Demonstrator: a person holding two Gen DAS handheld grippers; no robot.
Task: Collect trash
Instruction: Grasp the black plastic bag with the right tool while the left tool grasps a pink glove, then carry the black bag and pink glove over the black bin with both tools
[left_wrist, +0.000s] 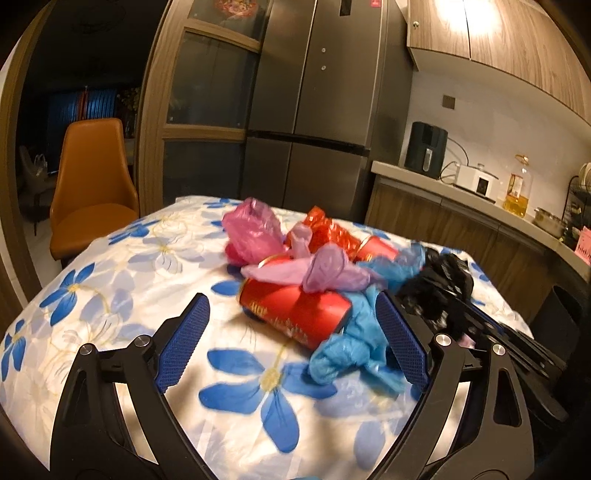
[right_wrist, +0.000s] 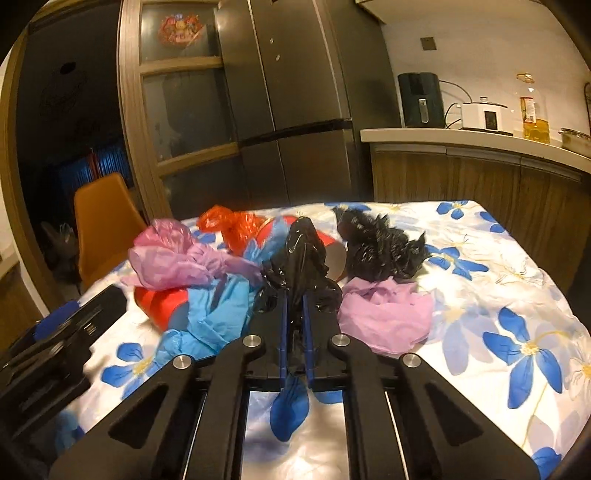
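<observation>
A heap of trash lies on the flowered tablecloth (left_wrist: 122, 280). A red can (left_wrist: 295, 310) lies on its side with a purple bag (left_wrist: 325, 271) over it and a blue bag (left_wrist: 351, 350) at its right end. My left gripper (left_wrist: 293, 328) is open, its fingers either side of the can and blue bag. A second red can (left_wrist: 375, 248), a pink bag (left_wrist: 251, 229) and a red bag (left_wrist: 323, 227) lie behind. My right gripper (right_wrist: 295, 291) is shut on a black bag (right_wrist: 303, 251). Another black bag (right_wrist: 380, 243) and a purple bag (right_wrist: 384, 314) lie to its right.
An orange chair (left_wrist: 92, 192) stands at the table's far left. A tall fridge (left_wrist: 317, 103) is behind the table. A kitchen counter (left_wrist: 443, 188) on the right holds an air fryer (left_wrist: 424, 149), a white cooker (left_wrist: 476, 179) and an oil bottle (left_wrist: 517, 188).
</observation>
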